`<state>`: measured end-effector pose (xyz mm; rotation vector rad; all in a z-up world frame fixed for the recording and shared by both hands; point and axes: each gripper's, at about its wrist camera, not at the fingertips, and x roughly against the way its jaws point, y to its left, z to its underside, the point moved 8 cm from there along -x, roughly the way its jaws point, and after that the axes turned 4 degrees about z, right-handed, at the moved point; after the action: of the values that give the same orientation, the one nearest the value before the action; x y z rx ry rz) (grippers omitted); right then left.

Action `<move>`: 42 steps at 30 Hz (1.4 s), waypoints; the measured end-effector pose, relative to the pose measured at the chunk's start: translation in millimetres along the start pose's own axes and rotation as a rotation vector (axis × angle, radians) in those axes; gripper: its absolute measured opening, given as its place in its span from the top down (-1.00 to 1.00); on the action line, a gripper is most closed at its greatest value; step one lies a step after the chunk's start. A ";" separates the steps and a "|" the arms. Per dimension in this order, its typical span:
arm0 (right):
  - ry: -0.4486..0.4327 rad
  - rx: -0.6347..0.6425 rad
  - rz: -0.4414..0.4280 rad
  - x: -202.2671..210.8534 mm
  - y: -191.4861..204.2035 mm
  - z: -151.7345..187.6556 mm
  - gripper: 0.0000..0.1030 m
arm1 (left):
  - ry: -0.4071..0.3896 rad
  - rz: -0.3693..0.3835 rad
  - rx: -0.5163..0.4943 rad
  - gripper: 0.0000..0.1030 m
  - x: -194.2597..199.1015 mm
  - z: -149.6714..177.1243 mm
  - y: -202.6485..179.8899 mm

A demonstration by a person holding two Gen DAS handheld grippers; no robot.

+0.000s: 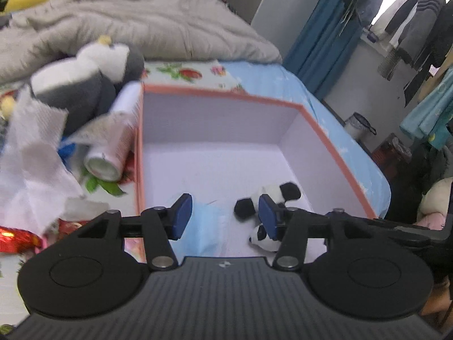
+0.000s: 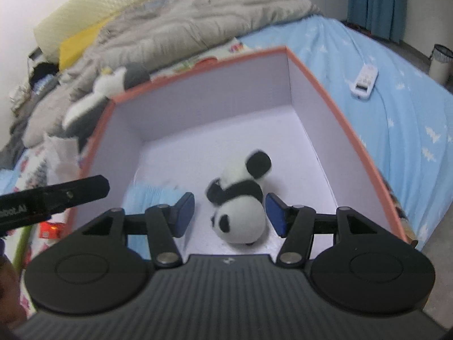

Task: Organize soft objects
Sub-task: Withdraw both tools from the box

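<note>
An open box (image 1: 220,92) with a salmon rim and white inside stands on the bed; it also shows in the right wrist view (image 2: 325,85). A small panda plush (image 2: 240,198) lies on the box floor near its front, also seen in the left wrist view (image 1: 269,198). A light blue face mask (image 1: 209,226) lies beside it, also in the right wrist view (image 2: 150,195). My left gripper (image 1: 225,216) is open and empty above the mask. My right gripper (image 2: 230,214) is open, its pads either side of the panda, not closed on it. A grey and white penguin plush (image 1: 85,82) lies left of the box.
White tissue (image 1: 31,147), a pink and white tube (image 1: 113,153) and red wrappers (image 1: 17,239) lie left of the box. A grey duvet (image 1: 141,22) is heaped behind. A white power strip (image 2: 365,80) lies on the blue sheet at the right. The bed edge is right of the box.
</note>
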<state>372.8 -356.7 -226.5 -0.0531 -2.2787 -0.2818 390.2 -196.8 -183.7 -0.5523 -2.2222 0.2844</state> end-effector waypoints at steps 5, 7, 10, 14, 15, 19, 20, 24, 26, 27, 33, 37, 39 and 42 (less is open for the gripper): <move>-0.074 0.018 -0.018 40.3 14.6 -13.0 -0.13 | -0.078 0.000 -0.016 -0.13 46.2 -11.0 -10.2; -0.108 0.028 -0.029 58.5 22.8 -17.2 -0.13 | -0.106 0.000 -0.024 -0.13 66.6 -13.6 -15.5; -0.139 0.045 -0.055 82.4 37.4 -21.1 -0.13 | -0.151 -0.011 -0.037 -0.13 98.8 -18.5 -20.7; -0.185 0.068 -0.089 113.7 54.2 -29.2 -0.13 | -0.212 -0.025 -0.034 -0.13 142.8 -23.2 -22.6; -0.199 0.072 -0.093 121.9 57.8 -29.5 -0.13 | -0.226 -0.028 -0.035 -0.13 152.7 -23.4 -23.7; -0.244 0.069 -0.115 149.0 68.4 -27.4 -0.14 | -0.272 -0.051 -0.037 -0.13 189.5 -17.9 -26.1; -0.250 0.067 -0.112 154.3 70.4 -25.5 -0.14 | -0.284 -0.053 -0.038 -0.13 198.5 -15.6 -26.3; -0.262 0.084 -0.133 172.7 84.6 -14.9 -0.14 | -0.311 -0.073 -0.039 -0.13 233.4 -3.8 -23.9; -0.268 0.102 -0.139 181.2 91.7 -8.9 -0.14 | -0.328 -0.082 -0.041 -0.13 251.7 3.1 -22.3; -0.269 0.107 -0.143 185.3 95.4 -5.4 -0.14 | -0.336 -0.087 -0.041 -0.13 260.5 6.7 -21.4; -0.279 0.139 -0.168 206.2 114.5 15.9 -0.14 | -0.351 -0.111 -0.046 -0.13 299.1 33.3 -16.3; -0.259 0.170 -0.185 211.3 127.1 32.7 -0.14 | -0.336 -0.134 -0.036 -0.13 311.6 51.9 -8.1; -0.255 0.179 -0.186 213.4 131.7 39.3 -0.14 | -0.330 -0.149 -0.027 -0.13 315.3 60.7 -2.6; -0.244 0.198 -0.196 215.4 138.6 51.1 -0.14 | -0.314 -0.178 -0.015 -0.13 317.1 74.1 7.0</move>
<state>210.3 -222.0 -72.6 0.2526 -2.5475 -0.1556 153.1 -41.1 -23.7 -0.3307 -2.5599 0.2762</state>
